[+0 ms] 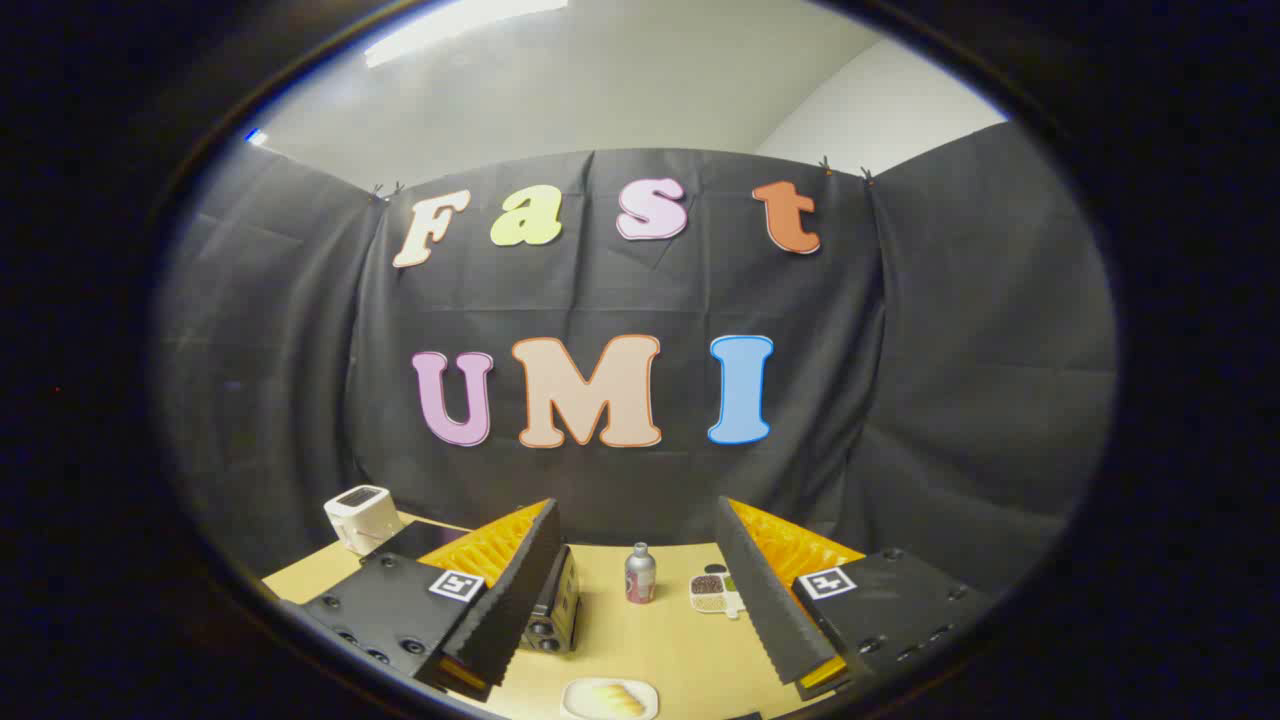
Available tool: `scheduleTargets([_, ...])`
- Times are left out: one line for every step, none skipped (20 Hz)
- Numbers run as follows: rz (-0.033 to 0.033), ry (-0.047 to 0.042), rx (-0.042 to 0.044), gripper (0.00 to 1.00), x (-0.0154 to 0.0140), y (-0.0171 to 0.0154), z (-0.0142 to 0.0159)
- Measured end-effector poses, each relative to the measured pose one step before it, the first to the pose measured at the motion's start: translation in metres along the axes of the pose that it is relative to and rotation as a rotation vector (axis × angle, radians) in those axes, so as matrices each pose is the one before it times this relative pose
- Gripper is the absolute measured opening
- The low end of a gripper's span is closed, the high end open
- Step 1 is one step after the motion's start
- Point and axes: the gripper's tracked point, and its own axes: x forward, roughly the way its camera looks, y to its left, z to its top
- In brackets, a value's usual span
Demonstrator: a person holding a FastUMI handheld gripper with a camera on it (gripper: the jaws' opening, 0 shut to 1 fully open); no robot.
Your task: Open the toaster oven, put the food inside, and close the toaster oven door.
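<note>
On the tan table [690,640], the gripper [640,600] is held spread and empty; the toaster oven [552,610] door should be approached squarely.

A recording booth mocked up as a kitchen is being shown.
Black cloth [950,380] is being hung by clips as walls below a plain white ceiling [620,90]; a tan surface [680,640] is being used to carry a white toaster [357,515], a toaster oven [555,610], a small can [640,574] and plated food [610,698].
</note>
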Motion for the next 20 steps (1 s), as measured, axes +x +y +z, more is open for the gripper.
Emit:
scheduleTargets([-0.00025,0.00005,0.00324,0.98,0.00035,-0.00061,-0.00072])
scheduleTargets([0.00023,-0.00029,0.00332,0.98,0.00033,-0.00049,0.00035])
scheduleTargets([0.00089,0.00094,0.00272,0.98,-0.00032,-0.00002,-0.00154])
scheduleTargets([0.00107,0.00107,0.00117,0.98,0.00032,0.00051,-0.00027])
scheduleTargets([-0.00031,0.00153,0.00017,0.98,0.00072,-0.00019,-0.00184])
scheduleTargets([0.00154,0.00193,-0.00105,0.98,-0.00010,0.00129,-0.00093])
scheduleTargets([0.00335,0.00125,-0.00188,0.98,0.00070,0.00188,-0.00166])
scheduleTargets([0.00406,-0.00180,-0.00238,0.98,0.00033,0.00229,-0.00033])
scheduleTargets([0.00193,0.00072,-0.00250,0.98,0.00076,0.00135,-0.00259])
scheduleTargets([0.00370,0.00166,-0.00101,0.98,0.00134,0.00162,-0.00231])
scheduleTargets([0.00421,0.00476,-0.00171,0.98,0.00052,0.00297,-0.00349])
scheduleTargets([0.00281,0.00248,-0.00082,0.98,0.00112,0.00279,-0.00233])
scheduleTargets([0.00278,0.00210,0.00021,0.98,0.00042,0.00142,-0.00305])
scheduleTargets([0.00531,0.00071,0.00057,0.98,0.00136,0.00276,-0.00312])
scheduleTargets([0.00388,-0.00254,0.00299,0.98,0.00105,0.00167,-0.00295])
scheduleTargets([0.00451,-0.00046,0.00470,0.98,0.00123,0.00262,-0.00313])
scheduleTargets([0.00698,0.00430,0.00304,0.98,0.00156,0.00371,-0.00702])
scheduleTargets([0.00517,0.00233,0.00367,0.98,0.00150,0.00318,-0.00514])
scheduleTargets([0.00660,0.00349,0.00311,0.98,0.00144,0.00425,-0.00644])
scheduleTargets([0.00939,0.00306,0.00174,0.98,0.00117,0.00553,-0.00729])
